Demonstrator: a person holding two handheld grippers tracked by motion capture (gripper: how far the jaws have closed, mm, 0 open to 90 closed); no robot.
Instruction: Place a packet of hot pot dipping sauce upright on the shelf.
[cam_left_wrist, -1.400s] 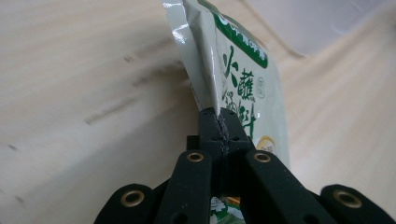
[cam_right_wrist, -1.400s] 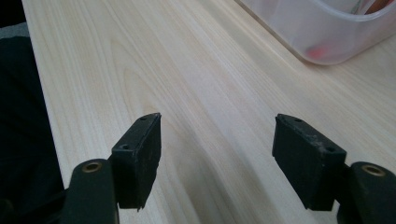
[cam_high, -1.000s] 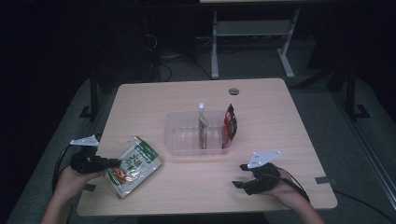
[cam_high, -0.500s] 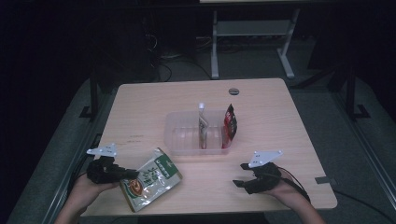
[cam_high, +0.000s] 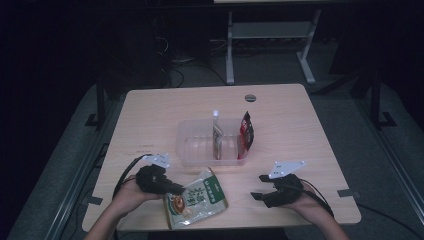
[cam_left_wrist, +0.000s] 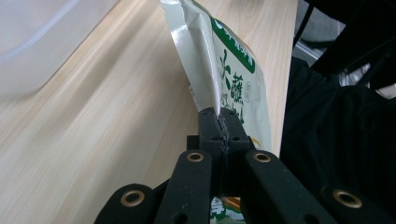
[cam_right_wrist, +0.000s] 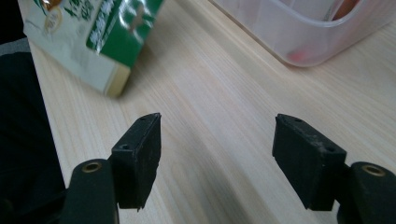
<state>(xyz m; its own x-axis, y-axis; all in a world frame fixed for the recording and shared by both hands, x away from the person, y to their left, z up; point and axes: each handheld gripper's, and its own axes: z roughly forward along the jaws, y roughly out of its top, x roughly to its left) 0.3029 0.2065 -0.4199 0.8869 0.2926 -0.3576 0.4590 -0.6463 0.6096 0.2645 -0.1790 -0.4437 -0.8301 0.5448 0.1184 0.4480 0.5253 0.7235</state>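
— Where does the green snack pouch (cam_high: 196, 203) sit relative to the tongs?

— The left tongs (cam_high: 176, 190) are clamped tight on its edge, so the pouch trails out from their tips toward the right tongs (cam_high: 259, 187). Its long axis runs slantwise, from the left tips up toward the clear bin (cam_high: 197, 150).

— And the right tongs?

— Spread wide, holding nothing, low over the tabletop (cam_high: 300, 135). The pouch lies to their left, apart from them.

— Which hand is nearer the bin?

— The left, I'd judge: the bin lies just ahead of its tips, past the pouch's far end, so the pouch goes forward.
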